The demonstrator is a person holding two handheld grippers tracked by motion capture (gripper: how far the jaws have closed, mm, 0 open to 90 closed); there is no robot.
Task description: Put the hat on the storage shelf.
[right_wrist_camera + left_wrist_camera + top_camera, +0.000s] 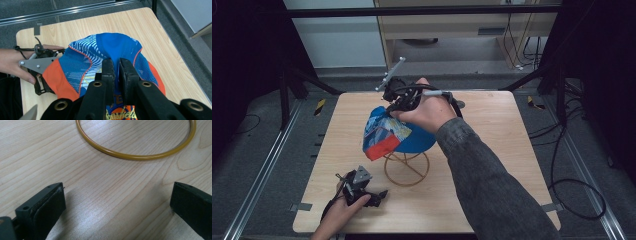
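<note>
The right gripper is clenching a fold of fabric at the crown of the cap, its jaws standing nearly together with only thin cloth between them. The cap, blue with orange and white panels, is sitting over a wire stand near the middle of the table, its orange brim hanging toward the table's left edge. The left gripper is resting near the front left corner with its jaws spread wide and nothing between them; ahead of it, the yellow ring that forms the stand's base is lying flat on the wood. The cap is judged to be light, soft and limp: the mesh and cloth are buckling under the pinch, so the crown fold is giving a secure but floppy hold. The stiffer brim is likely offering the firmer second grasp point for the left gripper.
</note>
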